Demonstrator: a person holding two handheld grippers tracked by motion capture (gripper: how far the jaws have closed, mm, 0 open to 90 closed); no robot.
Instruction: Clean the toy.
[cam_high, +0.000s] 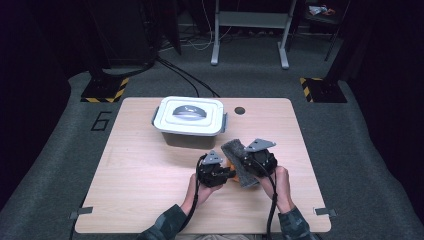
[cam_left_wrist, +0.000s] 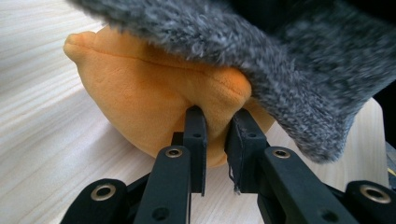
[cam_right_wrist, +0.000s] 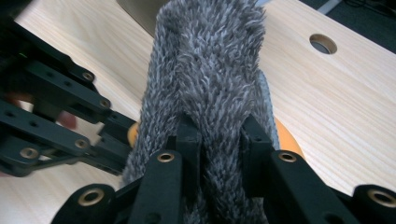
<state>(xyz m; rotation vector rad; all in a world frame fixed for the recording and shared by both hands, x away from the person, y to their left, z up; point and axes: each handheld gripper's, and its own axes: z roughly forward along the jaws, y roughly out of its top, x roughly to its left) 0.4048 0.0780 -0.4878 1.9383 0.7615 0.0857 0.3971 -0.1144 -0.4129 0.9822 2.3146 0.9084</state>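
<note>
A grey fuzzy knit cloth (cam_high: 236, 150) lies draped over an orange plush thing (cam_high: 230, 163) near the front middle of the wooden table (cam_high: 145, 165). My right gripper (cam_high: 246, 168) is shut on the cloth. In the right gripper view its jaws (cam_right_wrist: 217, 135) pinch a thick fold of the grey knit (cam_right_wrist: 210, 60), and a strip of orange (cam_right_wrist: 288, 136) peeks out behind. My left gripper (cam_high: 229, 173) comes in from the left. In the left gripper view its tips (cam_left_wrist: 217, 123) are shut on a fold of the orange plush (cam_left_wrist: 140, 102), with the grey cloth (cam_left_wrist: 303, 74) hanging over it.
A grey box with a white latched lid (cam_high: 189, 119) stands at the back middle of the table, just beyond the grippers. A round hole (cam_high: 239, 110) sits in the tabletop to its right. Stand bases with yellow-black tape (cam_high: 106, 90) rest on the floor behind.
</note>
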